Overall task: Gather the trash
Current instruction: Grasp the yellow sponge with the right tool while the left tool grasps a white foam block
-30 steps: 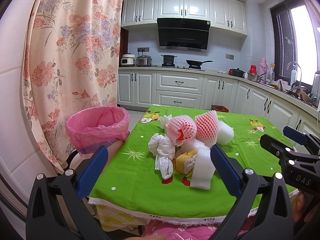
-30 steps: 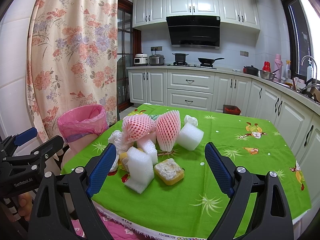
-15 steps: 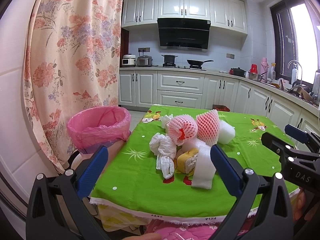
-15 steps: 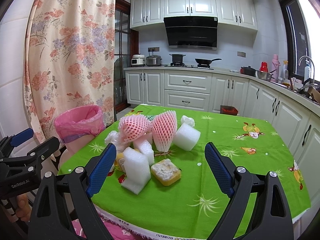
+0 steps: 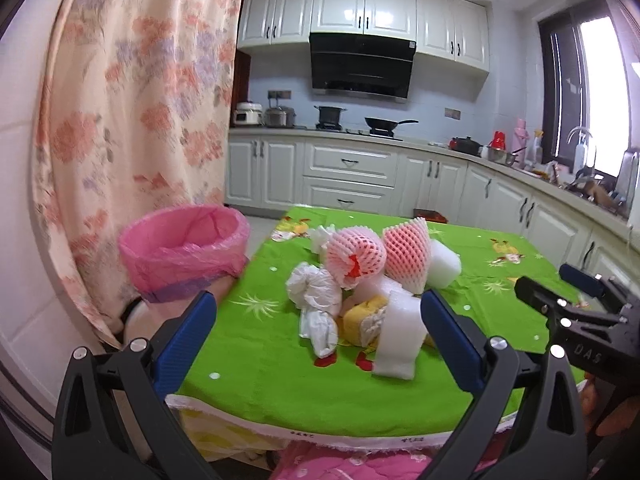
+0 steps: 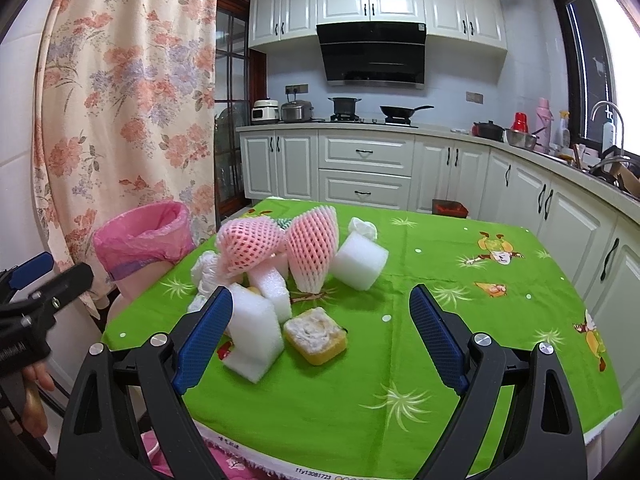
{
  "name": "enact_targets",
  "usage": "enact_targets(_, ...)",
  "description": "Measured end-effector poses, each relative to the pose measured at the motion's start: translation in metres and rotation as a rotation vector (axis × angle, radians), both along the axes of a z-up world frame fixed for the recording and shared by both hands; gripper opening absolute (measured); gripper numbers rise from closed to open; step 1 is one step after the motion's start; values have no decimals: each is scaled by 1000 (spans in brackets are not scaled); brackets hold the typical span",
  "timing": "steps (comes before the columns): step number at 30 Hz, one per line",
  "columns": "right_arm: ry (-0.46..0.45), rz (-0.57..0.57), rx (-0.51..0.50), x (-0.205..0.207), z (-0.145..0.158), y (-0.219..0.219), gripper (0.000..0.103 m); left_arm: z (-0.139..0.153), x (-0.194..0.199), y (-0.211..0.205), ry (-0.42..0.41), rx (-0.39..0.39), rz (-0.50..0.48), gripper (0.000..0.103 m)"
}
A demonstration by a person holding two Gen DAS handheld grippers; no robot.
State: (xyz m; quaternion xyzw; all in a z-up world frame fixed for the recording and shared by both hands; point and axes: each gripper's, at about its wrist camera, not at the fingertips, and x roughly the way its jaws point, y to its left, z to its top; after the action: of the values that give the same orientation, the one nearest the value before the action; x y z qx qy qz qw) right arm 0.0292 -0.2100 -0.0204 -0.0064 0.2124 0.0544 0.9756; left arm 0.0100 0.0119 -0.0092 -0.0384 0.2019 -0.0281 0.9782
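Note:
A heap of trash lies on the green tablecloth (image 5: 256, 372): two pink foam fruit nets (image 5: 354, 254) (image 6: 312, 250), white foam blocks (image 5: 400, 332) (image 6: 252, 330), crumpled white tissue (image 5: 314, 292) and a yellow sponge (image 6: 316, 334). A bin lined with a pink bag (image 5: 184, 246) stands off the table's left edge; it also shows in the right wrist view (image 6: 142, 236). My left gripper (image 5: 318, 344) is open and empty, near the table's front edge before the heap. My right gripper (image 6: 318, 334) is open and empty, its jaws either side of the sponge but short of it.
A flowered curtain (image 5: 132, 120) hangs at the left behind the bin. White kitchen cabinets and a counter (image 6: 400, 168) run along the back and right. The right half of the tablecloth (image 6: 480, 280) bears only printed pictures.
Both grippers have edged slightly closer to the heap. Both stay open and nothing on the table has moved.

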Motion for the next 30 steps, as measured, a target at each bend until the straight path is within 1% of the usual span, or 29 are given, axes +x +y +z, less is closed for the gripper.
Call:
enact_targets(1,5,-4,0,2,-2,-2,85,-2,4,1,13,-6,6,99)
enact_targets(2,12,-10,0,6,-4,-2,85,-5,10,3,22,2,42,99)
enact_targets(3,15,-13,2,9,-7,-5,85,-8,15,4,19,5,55,98)
enact_targets(4,18,-12,5,12,-9,-7,85,-11,20,6,16,4,51,98)
enact_targets(6,28,-6,8,17,-15,-8,85,-20,33,9,38,-15,38,98)
enact_targets(9,52,16,5,27,-28,-10,85,-36,49,15,69,-76,18,98)
enact_targets(11,75,22,0,33,-37,-12,85,-45,56,16,87,-87,18,98)
enact_targets(14,129,14,9,48,-53,-15,85,-59,67,13,110,-73,-10,98)
enact_targets(17,169,20,16,61,-66,-15,85,-69,72,8,113,-37,-38,98)
enact_targets(21,224,55,-2,81,-84,-7,85,-82,76,-3,124,15,-126,98)
enact_targets(24,271,71,-13,96,-97,-3,80,-90,77,-12,126,51,-161,98)
enact_targets(30,354,95,6,122,-110,-2,76,-104,88,-23,156,71,-196,86)
